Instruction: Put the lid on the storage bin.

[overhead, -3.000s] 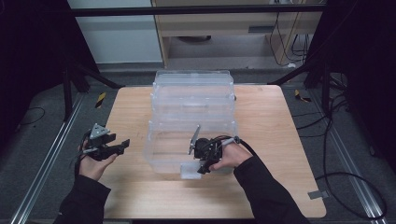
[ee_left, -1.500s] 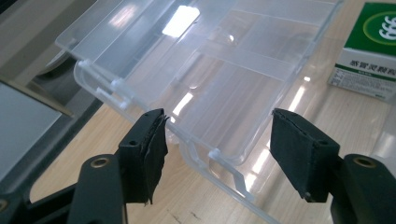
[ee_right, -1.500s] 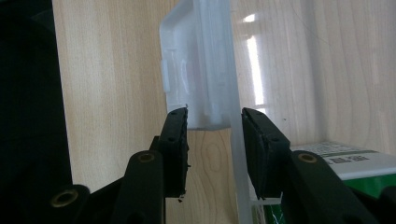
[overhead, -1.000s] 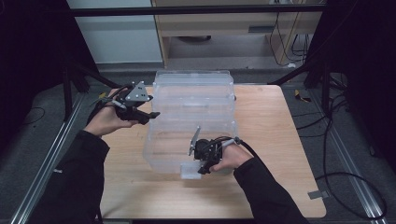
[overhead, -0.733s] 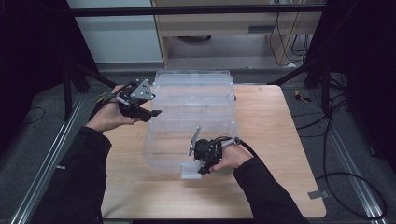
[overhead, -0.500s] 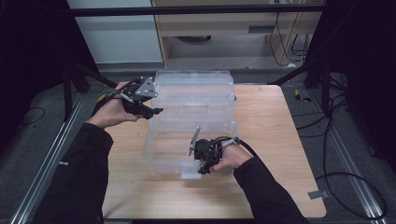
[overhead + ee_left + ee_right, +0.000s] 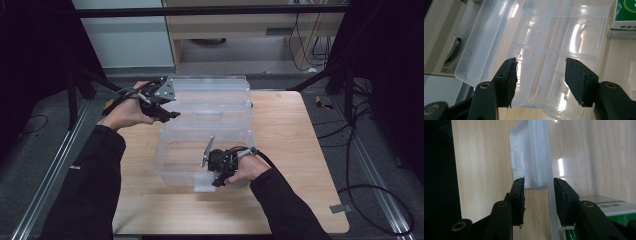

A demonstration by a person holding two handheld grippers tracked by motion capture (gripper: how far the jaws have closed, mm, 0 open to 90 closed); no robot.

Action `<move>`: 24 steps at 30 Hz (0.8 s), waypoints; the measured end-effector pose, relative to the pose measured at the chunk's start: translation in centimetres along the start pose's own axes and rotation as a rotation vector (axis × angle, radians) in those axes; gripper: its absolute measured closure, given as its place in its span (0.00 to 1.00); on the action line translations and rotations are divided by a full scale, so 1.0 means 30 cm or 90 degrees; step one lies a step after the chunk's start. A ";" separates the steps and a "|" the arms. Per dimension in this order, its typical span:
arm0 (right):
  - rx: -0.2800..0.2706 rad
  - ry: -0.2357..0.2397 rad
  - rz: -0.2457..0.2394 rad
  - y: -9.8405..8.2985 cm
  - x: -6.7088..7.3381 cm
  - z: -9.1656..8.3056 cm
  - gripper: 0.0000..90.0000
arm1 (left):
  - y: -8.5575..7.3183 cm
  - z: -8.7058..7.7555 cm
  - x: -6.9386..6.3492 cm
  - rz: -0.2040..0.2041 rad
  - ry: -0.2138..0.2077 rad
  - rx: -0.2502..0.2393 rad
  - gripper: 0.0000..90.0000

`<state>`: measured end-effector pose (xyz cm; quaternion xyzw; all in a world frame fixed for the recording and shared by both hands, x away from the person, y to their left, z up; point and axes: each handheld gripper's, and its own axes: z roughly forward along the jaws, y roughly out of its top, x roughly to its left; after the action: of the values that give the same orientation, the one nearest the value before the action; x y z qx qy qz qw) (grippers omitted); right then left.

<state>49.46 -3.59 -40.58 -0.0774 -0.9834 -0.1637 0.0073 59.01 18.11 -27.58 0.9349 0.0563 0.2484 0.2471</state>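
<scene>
A clear plastic storage box (image 7: 182,150) stands on the wooden table with its lid (image 7: 215,92) swung back. My right gripper (image 7: 216,181) is at the box's front wall, shut on the white latch (image 7: 534,157), which sits between its pads together with the clear wall. My left gripper (image 7: 173,112) is held at the lid's left end. Its jaws stand open and have just been closing. The lid's ribbed edge (image 7: 541,82) lies between and beyond them, with neither pad pressing on it.
A green and white carton (image 7: 609,210) lies inside the box and shows through the lid (image 7: 624,17). The wooden table (image 7: 295,150) stretches right of the box. A cabinet (image 7: 225,30) stands behind the table, and cables trail on the floor (image 7: 370,200).
My left hand has risen from the table's near left to the back left, then edged right up to the lid. The right gripper has stayed on the latch.
</scene>
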 end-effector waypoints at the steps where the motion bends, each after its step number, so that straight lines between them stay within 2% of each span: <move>1: 0.002 0.001 -0.003 0.001 -0.001 0.000 0.70 | 0.007 0.005 0.005 0.007 -0.005 0.003 0.48; 8: -0.001 -0.001 -0.006 0.000 -0.001 0.001 0.70 | 0.026 0.022 0.017 0.020 -0.004 0.010 0.53; 12: 0.002 -0.001 -0.005 0.001 0.000 0.000 0.70 | 0.030 0.041 0.027 0.025 -0.006 0.024 0.54; 18: 0.001 0.002 -0.005 0.001 -0.001 0.000 0.70 | 0.036 0.076 0.030 0.047 -0.014 0.029 0.58; 19: 0.001 0.002 -0.007 0.002 -0.002 0.000 0.70 | 0.042 0.089 0.031 0.056 -0.017 0.037 0.58; 24: 0.001 0.003 -0.005 0.001 -0.002 0.001 0.70 | 0.049 0.120 0.029 0.069 -0.024 0.048 0.63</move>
<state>49.54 -3.55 -40.59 -0.0729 -0.9839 -0.1629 0.0094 61.50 15.46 -29.19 0.9498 0.0102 0.2415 0.1985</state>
